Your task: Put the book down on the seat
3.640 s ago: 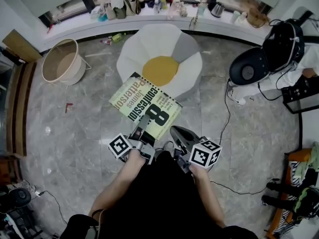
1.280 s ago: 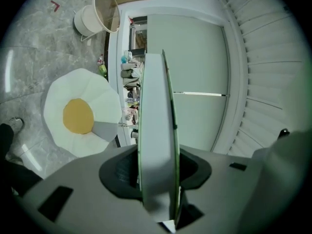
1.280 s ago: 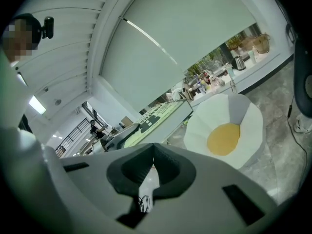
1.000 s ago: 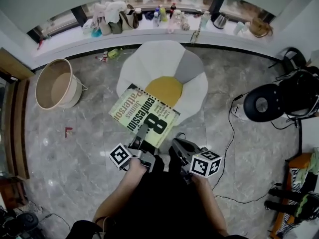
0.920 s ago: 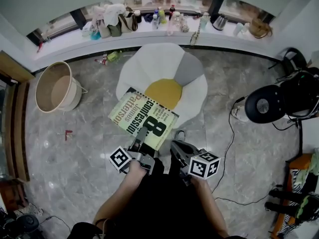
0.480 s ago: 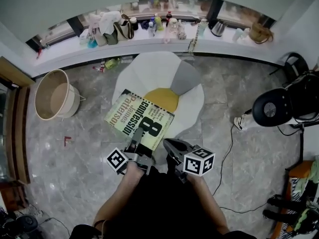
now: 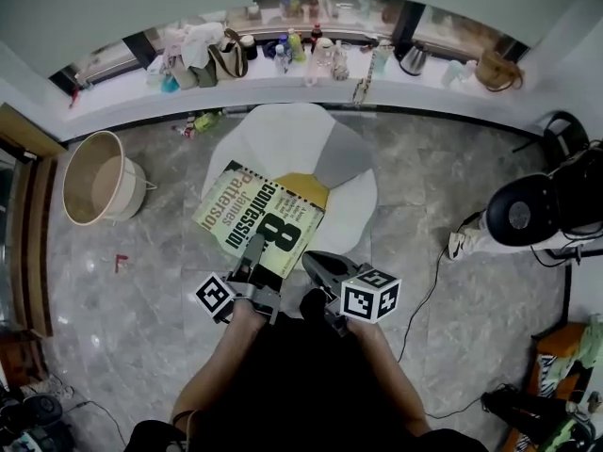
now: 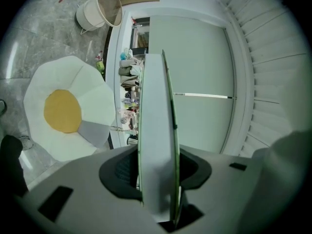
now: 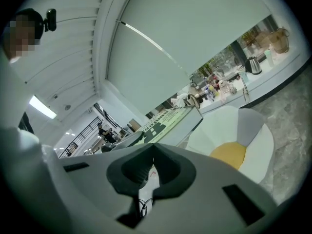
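Two tongs face the seat (image 7: 350, 179) ahead. The left gripper (image 7: 252, 250) clamps the book (image 7: 247, 210), whose long axis slants across its jaws and overhangs the seat's near rim. The right gripper (image 7: 315, 263), beside it, is closed and empty.

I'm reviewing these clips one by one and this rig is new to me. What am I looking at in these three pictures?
No robot: a person holds a hand-held gripper in each hand. The wide picture is from a camera on the person's head, looking down; the other two are from a camera on each hand-held gripper. The left hand-held gripper is clamped on a book, held up in the air and not yet on the seat, a white floor cushion with a yellow middle. The right hand-held gripper is shut and empty.
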Demonstrator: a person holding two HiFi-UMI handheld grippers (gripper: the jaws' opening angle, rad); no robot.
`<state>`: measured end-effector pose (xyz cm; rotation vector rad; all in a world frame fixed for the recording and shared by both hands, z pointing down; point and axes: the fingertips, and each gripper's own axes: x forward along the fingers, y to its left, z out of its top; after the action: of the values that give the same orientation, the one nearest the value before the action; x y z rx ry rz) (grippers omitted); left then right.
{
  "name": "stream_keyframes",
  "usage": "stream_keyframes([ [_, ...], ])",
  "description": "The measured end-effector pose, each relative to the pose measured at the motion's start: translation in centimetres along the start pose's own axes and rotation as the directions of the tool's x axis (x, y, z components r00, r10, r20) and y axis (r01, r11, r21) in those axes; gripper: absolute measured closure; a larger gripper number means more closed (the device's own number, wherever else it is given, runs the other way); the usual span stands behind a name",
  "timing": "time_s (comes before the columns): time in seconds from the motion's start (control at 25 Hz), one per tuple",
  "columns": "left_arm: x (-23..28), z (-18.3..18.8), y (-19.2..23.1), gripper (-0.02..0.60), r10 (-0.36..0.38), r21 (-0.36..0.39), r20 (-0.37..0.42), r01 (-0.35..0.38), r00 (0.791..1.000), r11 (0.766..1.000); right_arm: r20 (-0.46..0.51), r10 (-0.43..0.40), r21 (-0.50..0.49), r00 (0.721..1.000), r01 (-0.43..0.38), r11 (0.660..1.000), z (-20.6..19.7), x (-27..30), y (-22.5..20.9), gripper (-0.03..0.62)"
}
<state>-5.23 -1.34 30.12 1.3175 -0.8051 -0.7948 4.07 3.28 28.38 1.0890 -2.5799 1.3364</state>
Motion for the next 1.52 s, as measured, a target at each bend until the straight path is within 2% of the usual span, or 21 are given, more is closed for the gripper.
stream_keyframes([
  [0.32, 2.3, -2.5, 0.8, 0.41, 0.028, -0.005, 0.069, -0.028, 0.997, 1.0, -0.046, 0.052, 0.044, 0.998, -0.05, 0.998, 1.4, -1.3, -3.5, 0.579],
  [0.64, 3.3, -0.4, 1.1, 0.41, 0.027, 0.008, 0.098, -0.028, 0.995, 1.0, -0.082, 0.066, 0.047, 0.994, -0.062, 0.997, 1.9, 0.9, -4.4, 0.579],
  [1.12, 5.1, 3.9, 1.3, 0.41, 0.024, -0.001, 0.032, -0.024, 0.999, 1.0, -0.075, -0.046, 0.021, 0.996, 0.047, 0.999, 3.2, 4.0, -4.5, 0.579],
  [1.28, 5.2, 5.9, 3.2, 0.41, 0.066, 0.012, 0.011, -0.066, 0.998, 0.998, -0.084, -0.083, 0.048, 0.993, 0.087, 0.995, 2.6, 5.4, -5.2, 0.579],
  [1.52, 6.3, 7.3, 7.1, 0.41, 0.079, 0.059, -0.055, -0.076, 0.995, 0.995, -0.1, -0.129, 0.083, 0.986, 0.138, 0.987, 1.2, 7.7, -7.2, 0.579],
])
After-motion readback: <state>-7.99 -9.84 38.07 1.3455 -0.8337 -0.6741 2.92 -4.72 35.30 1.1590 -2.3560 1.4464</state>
